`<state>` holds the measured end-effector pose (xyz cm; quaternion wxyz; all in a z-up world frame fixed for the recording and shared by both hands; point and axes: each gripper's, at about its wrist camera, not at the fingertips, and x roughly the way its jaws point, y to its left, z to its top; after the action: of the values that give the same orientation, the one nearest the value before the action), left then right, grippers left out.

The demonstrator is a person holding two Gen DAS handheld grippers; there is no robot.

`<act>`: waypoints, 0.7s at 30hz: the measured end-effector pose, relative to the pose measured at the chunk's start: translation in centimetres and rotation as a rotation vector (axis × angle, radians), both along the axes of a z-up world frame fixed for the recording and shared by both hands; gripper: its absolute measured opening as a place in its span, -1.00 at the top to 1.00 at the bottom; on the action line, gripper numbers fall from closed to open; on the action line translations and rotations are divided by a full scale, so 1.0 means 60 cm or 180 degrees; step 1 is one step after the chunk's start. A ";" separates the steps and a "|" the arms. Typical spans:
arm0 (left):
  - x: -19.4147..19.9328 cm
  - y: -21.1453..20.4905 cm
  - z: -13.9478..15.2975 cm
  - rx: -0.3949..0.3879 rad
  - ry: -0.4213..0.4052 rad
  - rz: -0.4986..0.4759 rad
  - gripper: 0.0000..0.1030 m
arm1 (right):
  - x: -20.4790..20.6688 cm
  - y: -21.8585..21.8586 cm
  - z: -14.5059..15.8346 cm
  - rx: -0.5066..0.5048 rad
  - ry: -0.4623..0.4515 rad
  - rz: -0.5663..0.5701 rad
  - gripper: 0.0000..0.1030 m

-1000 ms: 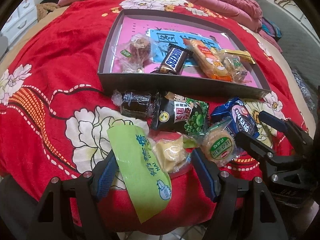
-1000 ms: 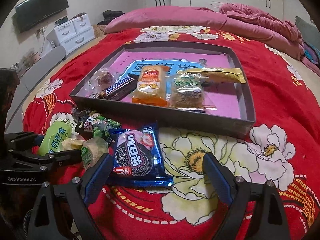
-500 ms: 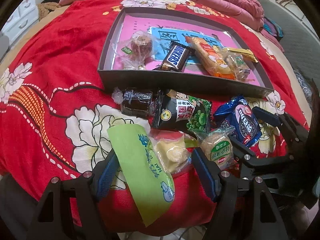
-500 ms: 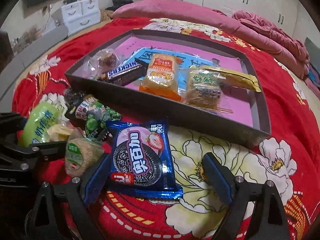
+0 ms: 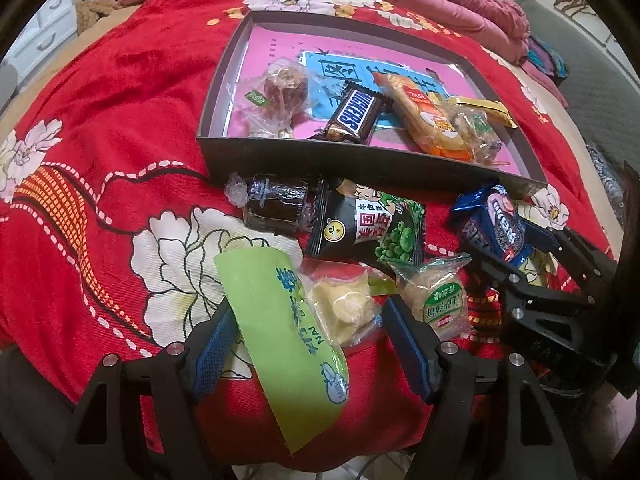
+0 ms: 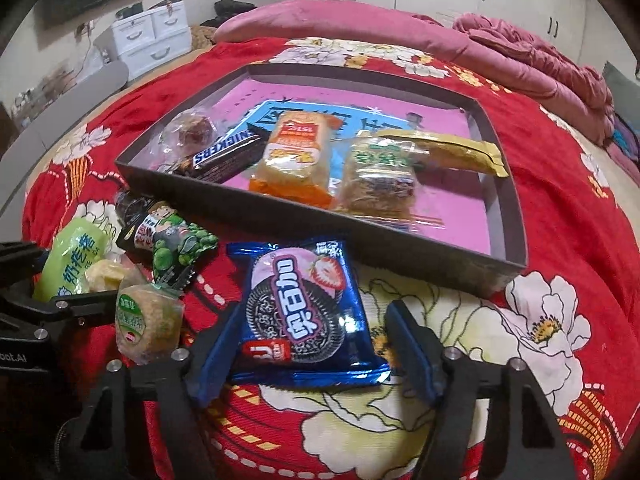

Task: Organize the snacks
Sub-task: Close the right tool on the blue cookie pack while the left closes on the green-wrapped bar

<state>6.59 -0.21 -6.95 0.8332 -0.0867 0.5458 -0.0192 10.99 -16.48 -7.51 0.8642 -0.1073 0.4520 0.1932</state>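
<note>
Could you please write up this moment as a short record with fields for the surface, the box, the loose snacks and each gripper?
surface: red floral bedspread
box: shallow dark box holding five snacks, among them a Snickers bar
loose snacks: six in front of the box, among them a green pea packet and a round cake
left gripper: open around a green packet
right gripper: jaws closing around the blue cookie packet, right pad not yet touching

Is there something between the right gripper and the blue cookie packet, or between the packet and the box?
Nothing visible. The closing right gripper already straddles the cookie packet; only bare blanket lies before the box.
</note>
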 end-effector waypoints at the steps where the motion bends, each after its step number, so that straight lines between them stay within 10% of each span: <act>1: 0.000 -0.001 0.000 0.0005 0.0009 -0.0005 -0.40 | 0.000 -0.002 0.001 0.0008 0.0003 -0.0007 -0.31; 14: -0.008 -0.011 0.004 -0.0004 0.0060 -0.0117 0.32 | 0.003 0.005 -0.002 -0.0079 -0.0020 0.0037 -0.30; 21: -0.011 -0.002 0.014 -0.0113 -0.0009 -0.0110 0.38 | 0.002 0.002 0.001 -0.0049 -0.0038 0.0017 -0.25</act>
<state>5.90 -0.35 -6.08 0.8318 -0.0920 0.5456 -0.0433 11.09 -16.34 -7.43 0.8655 -0.1162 0.4480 0.1914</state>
